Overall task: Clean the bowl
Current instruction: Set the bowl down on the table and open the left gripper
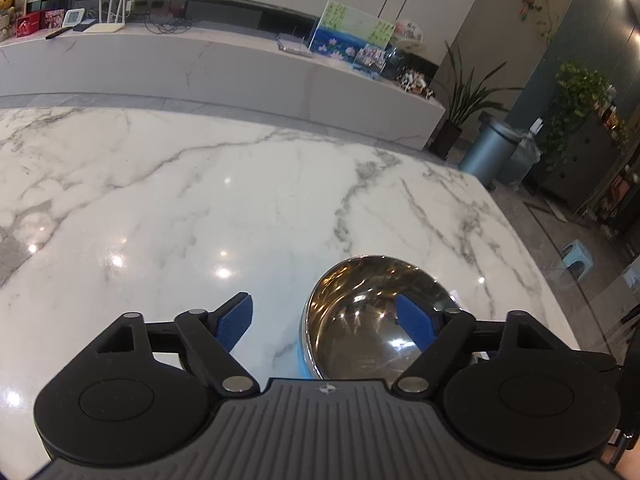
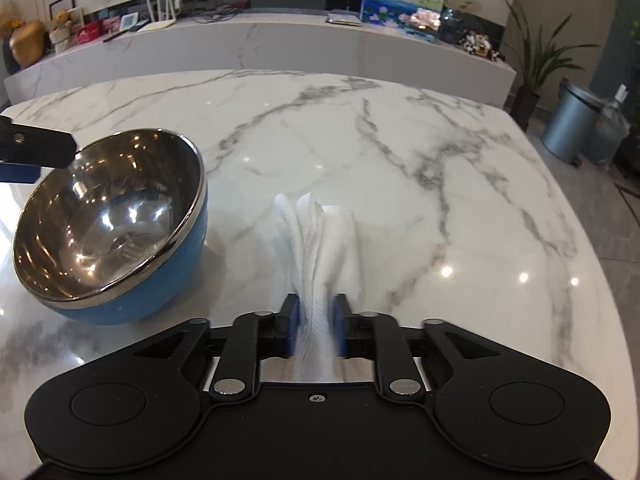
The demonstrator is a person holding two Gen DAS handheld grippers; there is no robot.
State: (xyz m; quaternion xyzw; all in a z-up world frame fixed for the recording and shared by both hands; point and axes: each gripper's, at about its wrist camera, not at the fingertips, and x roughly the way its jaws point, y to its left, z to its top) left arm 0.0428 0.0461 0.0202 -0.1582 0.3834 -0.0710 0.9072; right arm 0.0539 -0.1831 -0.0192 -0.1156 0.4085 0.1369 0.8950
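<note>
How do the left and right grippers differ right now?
The left gripper stands wide open with one finger over the bowl, gripping nothing; the right gripper is narrow, with the white paper towel between its pads. The left is at the bowl; the right is beside it. Both have blue pads and point down at the marble table.

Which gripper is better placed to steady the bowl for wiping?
Left. The left gripper stands open astride the bowl rim, one finger inside. The right gripper has the white cloth between its pads.
</note>
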